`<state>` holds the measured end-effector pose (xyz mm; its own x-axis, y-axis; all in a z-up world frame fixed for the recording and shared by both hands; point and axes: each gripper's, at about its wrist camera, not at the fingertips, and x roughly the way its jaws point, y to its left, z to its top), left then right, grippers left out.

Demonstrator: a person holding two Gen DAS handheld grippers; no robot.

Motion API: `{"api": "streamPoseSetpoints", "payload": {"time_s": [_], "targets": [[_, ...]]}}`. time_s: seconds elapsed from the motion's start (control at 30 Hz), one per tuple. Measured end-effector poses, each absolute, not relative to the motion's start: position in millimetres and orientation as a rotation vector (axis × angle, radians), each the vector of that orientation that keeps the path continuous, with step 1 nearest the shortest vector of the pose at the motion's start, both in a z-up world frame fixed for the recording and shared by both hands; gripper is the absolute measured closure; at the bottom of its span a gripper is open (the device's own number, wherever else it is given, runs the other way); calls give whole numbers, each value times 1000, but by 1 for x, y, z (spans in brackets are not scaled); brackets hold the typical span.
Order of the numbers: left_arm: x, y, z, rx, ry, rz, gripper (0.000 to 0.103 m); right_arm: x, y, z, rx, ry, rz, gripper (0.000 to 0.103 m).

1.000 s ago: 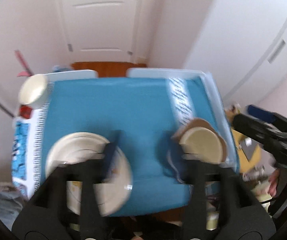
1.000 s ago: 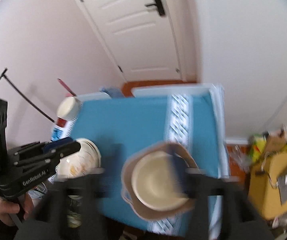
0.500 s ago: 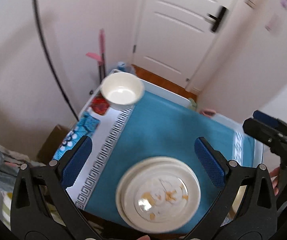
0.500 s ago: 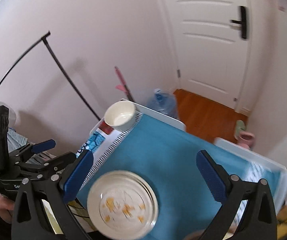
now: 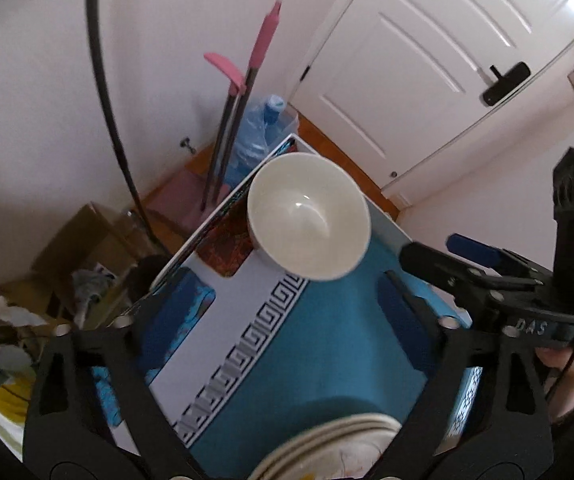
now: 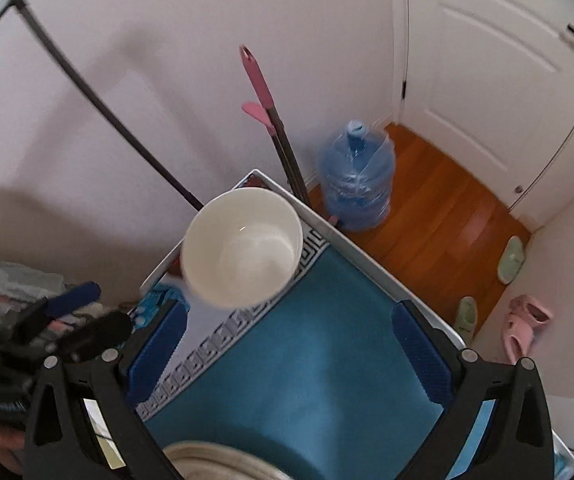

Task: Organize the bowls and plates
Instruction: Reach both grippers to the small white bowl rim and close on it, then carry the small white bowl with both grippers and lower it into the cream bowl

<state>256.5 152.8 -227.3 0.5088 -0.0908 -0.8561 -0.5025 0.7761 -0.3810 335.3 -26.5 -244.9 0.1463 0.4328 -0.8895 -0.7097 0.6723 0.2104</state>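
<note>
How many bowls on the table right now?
1: a white bowl at the far corner of the table, on the tablecloth's patterned border. Plates sit at the near edge; the rest of the table is out of view.

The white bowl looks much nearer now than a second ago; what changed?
Both grippers swung from the plates toward the white bowl at the table's corner. The left gripper's fingers have just been closing, nothing between them. Nothing was grasped. Bowl and stacked plates stayed put.

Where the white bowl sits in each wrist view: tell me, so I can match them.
Left wrist: white bowl, centre, at the table's far corner.
Right wrist: white bowl, left of centre, same corner.
Shared landmark: the pink-handled mop standing behind the bowl.
</note>
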Motion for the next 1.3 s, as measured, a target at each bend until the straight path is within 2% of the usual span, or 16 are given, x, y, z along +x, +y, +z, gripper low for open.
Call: {"api": "streamPoseSetpoints", "payload": {"time_s": [0.07, 0.2, 0.27, 0.37, 0.43, 0.47, 0.53, 0.97, 1.3], "targets": [[270, 158, -246, -680, 1054, 265, 32, 349, -18, -260, -275, 1190, 838, 6], [287, 168, -276, -719, 1092, 262, 53, 366, -9, -287, -241, 1246, 869, 37], [293, 172, -287, -722, 1105, 265, 57, 370, -4, -301, -235, 1270, 882, 43], [300, 175, -294, -714, 1105, 270, 70, 374, 3, -315, -217, 1292, 890, 54], [305, 178, -298, -705, 1101, 272, 76, 375, 4, -322, -201, 1305, 899, 70], [308, 179, -299, -698, 1104, 271, 85, 376, 6, -325, -197, 1309, 902, 73], [312, 179, -301, -681, 1106, 272, 85, 375, 8, -327, -188, 1313, 907, 84], [312, 166, -274, -562, 1074, 262, 86, 365, -1, -316, -159, 1272, 893, 87], [291, 128, -218, -485, 1028, 183, 86, 335, -44, -251, -105, 1158, 844, 87]]}}
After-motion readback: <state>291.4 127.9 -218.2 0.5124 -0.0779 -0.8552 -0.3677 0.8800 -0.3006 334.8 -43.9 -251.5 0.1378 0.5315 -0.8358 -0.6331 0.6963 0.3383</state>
